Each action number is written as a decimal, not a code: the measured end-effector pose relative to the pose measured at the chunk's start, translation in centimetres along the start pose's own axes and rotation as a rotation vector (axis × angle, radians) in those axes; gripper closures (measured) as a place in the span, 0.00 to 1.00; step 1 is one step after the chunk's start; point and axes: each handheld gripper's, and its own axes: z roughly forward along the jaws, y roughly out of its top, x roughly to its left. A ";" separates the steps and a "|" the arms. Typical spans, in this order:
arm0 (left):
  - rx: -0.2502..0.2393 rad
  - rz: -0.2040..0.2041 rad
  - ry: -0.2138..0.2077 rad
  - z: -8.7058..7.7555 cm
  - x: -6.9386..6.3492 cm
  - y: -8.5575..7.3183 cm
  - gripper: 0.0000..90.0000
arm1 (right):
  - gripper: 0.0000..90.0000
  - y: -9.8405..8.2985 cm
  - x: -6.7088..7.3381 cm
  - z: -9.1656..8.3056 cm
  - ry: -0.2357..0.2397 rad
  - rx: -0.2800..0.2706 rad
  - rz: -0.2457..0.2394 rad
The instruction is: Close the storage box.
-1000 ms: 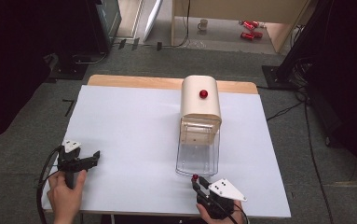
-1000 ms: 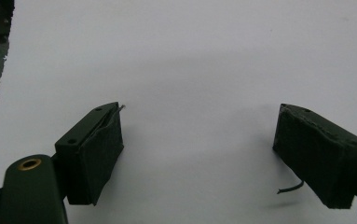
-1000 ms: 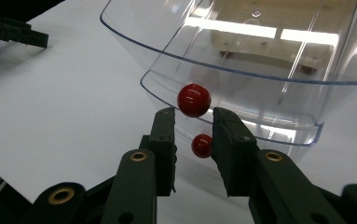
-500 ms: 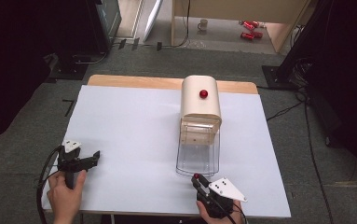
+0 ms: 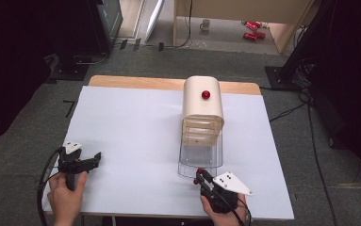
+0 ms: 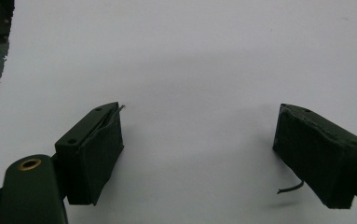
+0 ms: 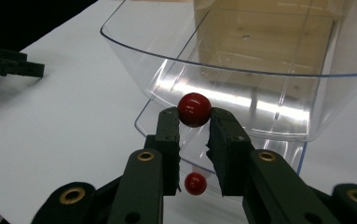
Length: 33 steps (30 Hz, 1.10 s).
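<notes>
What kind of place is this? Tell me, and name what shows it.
Probably a lab or recording studio, not a home. A white-covered table stands alone on grey carpet, dark equipment stands and cables ring it, and a person works two handheld grippers, left and right.

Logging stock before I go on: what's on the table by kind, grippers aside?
Glossy red balls: 2
Beige rounded plastic box: 1
Clear plastic drawer: 1
Total: 4
</notes>
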 end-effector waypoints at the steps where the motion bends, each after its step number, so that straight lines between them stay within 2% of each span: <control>1: 0.001 0.001 0.000 0.0 0.0 0.0 0.17 | 0.84 0.2 -0.1 0.0 -0.002 -0.002 0.002; 18: 0.001 0.001 0.000 0.0 0.0 0.0 0.17 | 0.84 4.1 -1.3 1.7 -0.025 -0.029 -0.007; 33: 0.001 0.001 -0.001 0.0 0.0 0.0 0.17 | 0.84 5.8 -2.8 4.2 -0.045 -0.023 0.010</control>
